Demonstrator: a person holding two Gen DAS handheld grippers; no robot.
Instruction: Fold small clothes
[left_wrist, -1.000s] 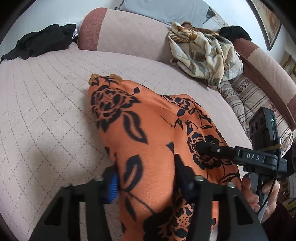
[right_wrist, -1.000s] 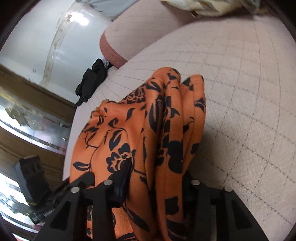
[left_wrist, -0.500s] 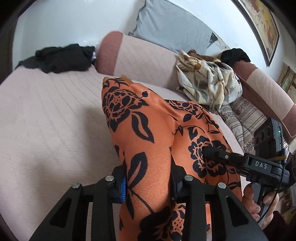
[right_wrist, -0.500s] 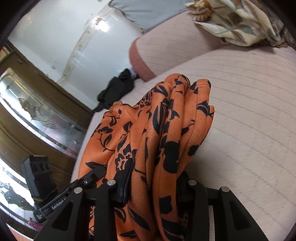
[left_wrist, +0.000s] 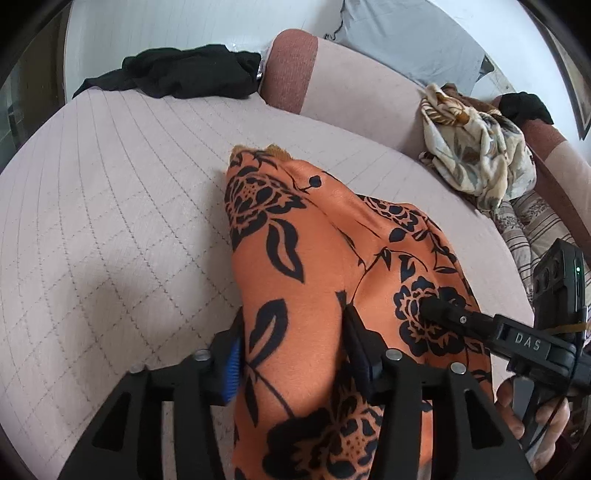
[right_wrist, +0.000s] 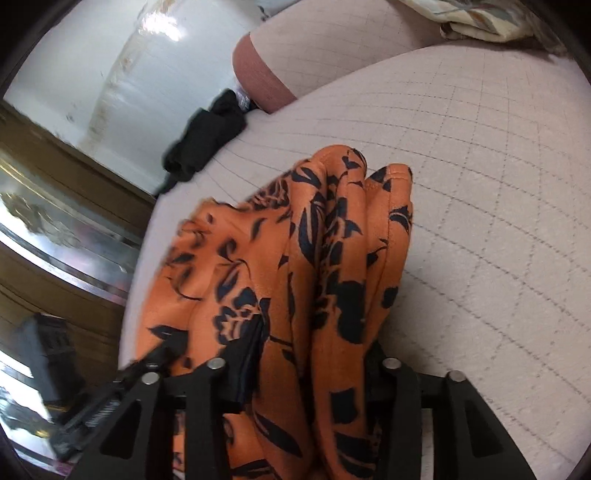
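On the quilted pink sofa seat (left_wrist: 110, 229): we hold an orange garment with a black floral print (left_wrist: 306, 280), its far end draped down onto the cushion, its near end lifted in both tools.
Left gripper (left_wrist: 291, 354): we have its black jaws closed on a bunched fold of the orange cloth, blue pad pressed to the fabric.
Right gripper (right_wrist: 314, 365): we have it clamped likewise, on a thick gather of several layers; its finger also shows from the left camera, resting against the print (left_wrist: 443, 314).
Handling: we judge the cloth light, limp and rather slick, so it will sag and slide wherever it goes unsupported.
Where to hold: we think grips near two corners of one edge serve better than mid-cloth bunches, which hide the hems.
Risk: layers may slip apart when we lay it flat.
Nearby: a crumpled black garment (left_wrist: 173, 70) lies at the seat's far edge, and a cream leaf-patterned cloth (left_wrist: 476, 155) is heaped against the backrest, both well apart from ours.
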